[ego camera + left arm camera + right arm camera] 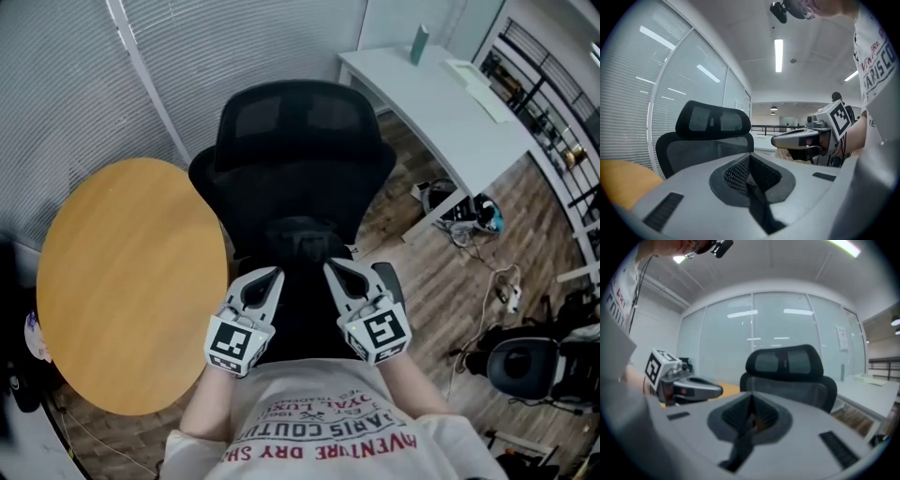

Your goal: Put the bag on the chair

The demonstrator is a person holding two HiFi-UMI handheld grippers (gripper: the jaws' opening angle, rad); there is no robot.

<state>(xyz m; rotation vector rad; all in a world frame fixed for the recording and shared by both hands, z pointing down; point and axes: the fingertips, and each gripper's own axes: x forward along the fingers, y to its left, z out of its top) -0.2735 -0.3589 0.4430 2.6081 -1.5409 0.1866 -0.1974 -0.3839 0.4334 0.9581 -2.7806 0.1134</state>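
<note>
A black office chair (pixel 300 159) stands right in front of me, and both gripper views show its mesh back (pixel 712 126) (pixel 787 366). A dark bulky shape that looks like the black bag (pixel 300 246) rests on the seat against the backrest; black on black hides its outline. My left gripper (pixel 276 274) and right gripper (pixel 329 266) hover side by side over the seat's front, close to my chest. Each is shut with nothing between its jaws (pixel 750 176) (pixel 751 417). Each gripper also appears in the other's view, the right gripper (pixel 801 138) and the left gripper (pixel 693 390).
A round wooden table (pixel 122 281) sits close on the chair's left. A white desk (pixel 441 103) runs along the back right, with cables (pixel 469 216) on the wood floor below it. Another dark chair (pixel 525 366) stands at the lower right. Blinds and glass walls stand behind.
</note>
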